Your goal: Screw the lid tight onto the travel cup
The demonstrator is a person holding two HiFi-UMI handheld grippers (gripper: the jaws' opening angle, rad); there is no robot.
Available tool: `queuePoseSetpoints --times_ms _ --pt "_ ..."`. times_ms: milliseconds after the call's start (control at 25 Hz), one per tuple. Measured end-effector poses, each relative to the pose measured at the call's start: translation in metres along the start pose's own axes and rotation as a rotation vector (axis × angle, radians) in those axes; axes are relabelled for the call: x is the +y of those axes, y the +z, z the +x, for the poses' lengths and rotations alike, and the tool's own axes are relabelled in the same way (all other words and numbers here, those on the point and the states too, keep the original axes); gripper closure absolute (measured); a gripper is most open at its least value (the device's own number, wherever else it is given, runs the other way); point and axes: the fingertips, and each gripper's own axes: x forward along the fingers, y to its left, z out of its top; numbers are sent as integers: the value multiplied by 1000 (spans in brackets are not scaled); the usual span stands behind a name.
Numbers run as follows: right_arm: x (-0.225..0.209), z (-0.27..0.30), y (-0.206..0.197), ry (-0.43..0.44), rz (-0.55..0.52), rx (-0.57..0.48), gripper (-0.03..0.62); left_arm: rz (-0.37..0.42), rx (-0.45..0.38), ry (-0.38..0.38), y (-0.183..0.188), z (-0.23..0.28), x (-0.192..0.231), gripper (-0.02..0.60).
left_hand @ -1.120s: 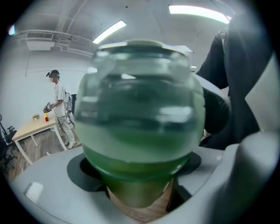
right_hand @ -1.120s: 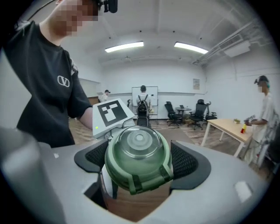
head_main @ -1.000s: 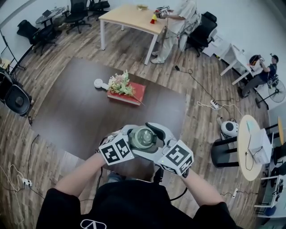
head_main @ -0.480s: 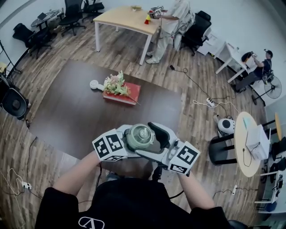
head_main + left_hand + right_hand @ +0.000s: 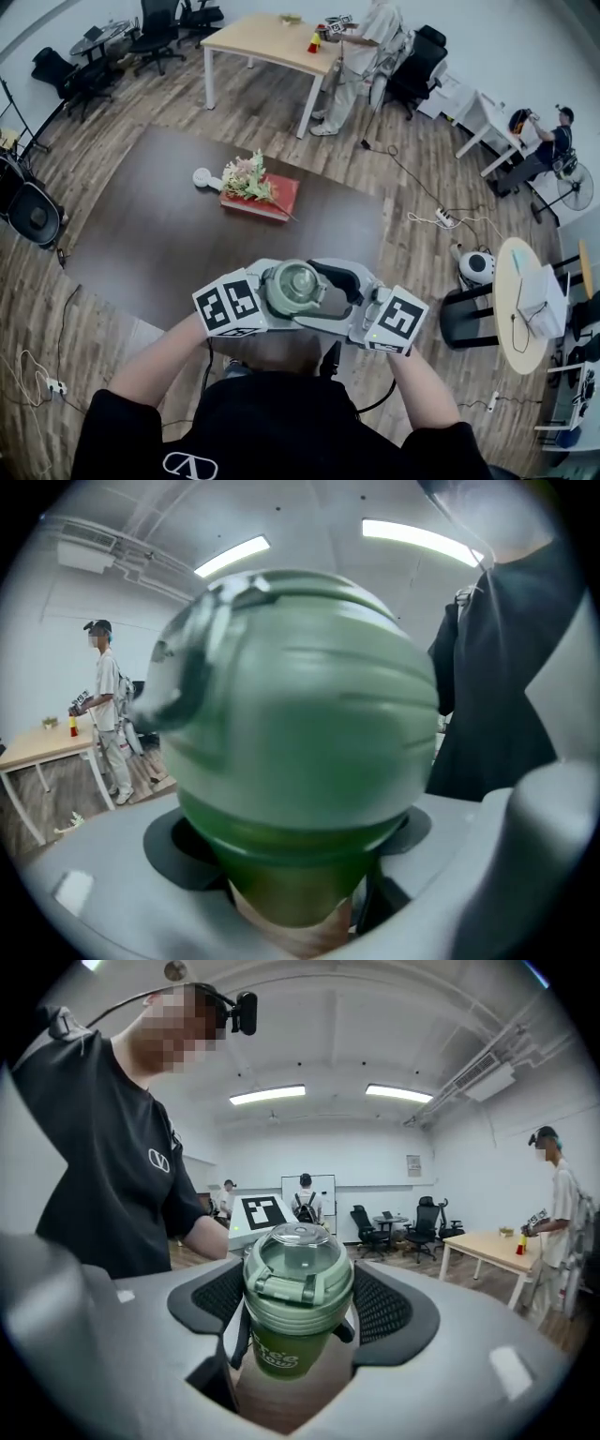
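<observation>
The green travel cup [image 5: 293, 288] is held up in front of my chest, with its green lid [image 5: 298, 1274] and clear flip cap on top. My left gripper [image 5: 267, 298] is shut on the cup's body, which fills the left gripper view [image 5: 300, 761]. My right gripper [image 5: 298, 1309] reaches in from the right, and its jaws are closing on the lid. Its black mesh pads [image 5: 384, 1307] lie against the lid's two sides. Below the lid, the cup's green sleeve [image 5: 279, 1354] drops between the jaws.
Beyond the grippers is a dark brown table [image 5: 159, 244] carrying a red book [image 5: 267, 201], a bunch of flowers [image 5: 246, 176] and a small white object [image 5: 202, 176]. A person [image 5: 366, 47] stands at a wooden table [image 5: 262, 37] at the back. A round side table [image 5: 514, 314] is on the right.
The right gripper has swung its marker cube out to the right and drawn its jaws in on the lid. The left gripper and the cup have hardly moved.
</observation>
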Motion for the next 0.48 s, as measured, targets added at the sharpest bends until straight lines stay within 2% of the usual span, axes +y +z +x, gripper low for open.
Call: queuePoseSetpoints --times_ms 120,240,360,440,480 --pt "-9 3 -1 -163 84 -41 218 -14 4 110 -2 -2 15 166" --pt "-20 7 -3 -397 200 -72 218 -46 12 206 -6 -2 30 164" --pt "-24 9 -6 -602 279 -76 217 -70 12 267 -8 -2 37 166" --pt "-25 8 -7 -660 292 -84 217 -86 1 269 -8 -1 38 166" --pt "-24 9 -6 -654 281 -86 215 -95 -9 258 -8 -1 37 166"
